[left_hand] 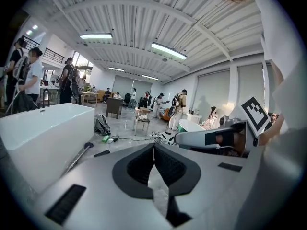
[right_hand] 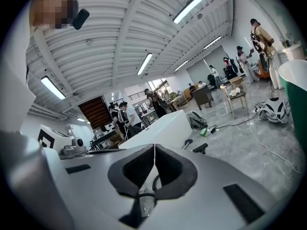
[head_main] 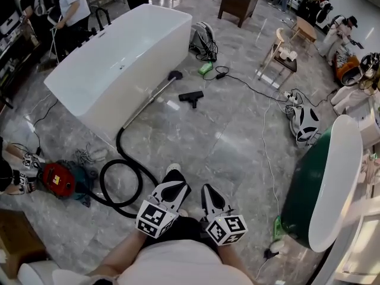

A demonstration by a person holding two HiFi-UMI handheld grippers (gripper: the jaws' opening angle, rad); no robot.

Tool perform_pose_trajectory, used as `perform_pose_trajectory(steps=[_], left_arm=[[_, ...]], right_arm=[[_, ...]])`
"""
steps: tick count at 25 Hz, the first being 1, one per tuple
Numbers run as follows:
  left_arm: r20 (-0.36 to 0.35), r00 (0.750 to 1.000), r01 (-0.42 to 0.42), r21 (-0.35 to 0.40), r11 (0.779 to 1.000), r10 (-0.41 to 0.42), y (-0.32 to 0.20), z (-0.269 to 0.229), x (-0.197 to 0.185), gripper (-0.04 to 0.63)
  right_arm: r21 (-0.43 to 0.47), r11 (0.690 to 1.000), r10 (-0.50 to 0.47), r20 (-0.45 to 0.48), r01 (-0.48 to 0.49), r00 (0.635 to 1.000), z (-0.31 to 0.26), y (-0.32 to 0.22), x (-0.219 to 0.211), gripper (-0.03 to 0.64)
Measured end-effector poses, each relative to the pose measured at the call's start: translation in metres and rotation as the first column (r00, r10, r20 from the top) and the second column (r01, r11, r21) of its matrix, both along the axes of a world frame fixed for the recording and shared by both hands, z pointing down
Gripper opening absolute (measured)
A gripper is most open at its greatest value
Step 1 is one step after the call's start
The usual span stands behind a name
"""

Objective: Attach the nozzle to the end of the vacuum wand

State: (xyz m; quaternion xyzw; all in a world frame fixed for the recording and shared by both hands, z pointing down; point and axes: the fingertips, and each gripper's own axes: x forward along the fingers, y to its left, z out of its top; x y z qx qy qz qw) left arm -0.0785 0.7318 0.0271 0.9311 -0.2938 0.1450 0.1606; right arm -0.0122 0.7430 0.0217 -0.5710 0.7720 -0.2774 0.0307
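A black floor nozzle (head_main: 191,97) lies loose on the grey marble floor, a short way right of the wand. The metal vacuum wand (head_main: 151,100) leans along the white bathtub (head_main: 119,58), its dark end (head_main: 175,75) free; a black hose (head_main: 122,186) loops from it to the red vacuum body (head_main: 56,180). Both grippers hover low near the person's body, well short of the nozzle. The left gripper (head_main: 174,183) and the right gripper (head_main: 209,190) are shut and hold nothing. The nozzle (left_hand: 101,153) and wand (left_hand: 79,158) show far ahead in the left gripper view, the nozzle (right_hand: 200,148) likewise in the right gripper view.
A green and white bathtub (head_main: 320,183) stands at the right. A wooden stool (head_main: 279,55), a white helmet-like pack (head_main: 304,123), a green device (head_main: 205,68) and trailing cables (head_main: 267,135) lie beyond the nozzle. People stand at the top left (head_main: 65,10) and far right.
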Motion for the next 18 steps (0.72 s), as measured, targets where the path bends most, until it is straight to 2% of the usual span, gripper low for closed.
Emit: perform_pose_trajectory(steps=[6, 13, 18], left_arm=[[-0.008, 1.0, 0.002, -0.004, 1.0, -0.002, -0.062, 0.004, 0.008, 0.011], [-0.029, 0.999, 0.02, -0.015, 1.0, -0.02, -0.143, -0.004, 0.014, 0.011], [-0.004, 1.0, 0.001, 0.021, 1.0, -0.001, -0.185, -0.009, 0.016, 0.011]], right_arm=[[-0.006, 1.0, 0.023, 0.002, -0.023, 1.0, 0.004, -0.055, 0.014, 0.017], [-0.019, 1.0, -0.008, -0.004, 0.008, 1.0, 0.002, -0.128, 0.016, 0.017], [-0.008, 1.0, 0.017, -0.001, -0.017, 1.0, -0.005, -0.18, 0.026, 0.017]])
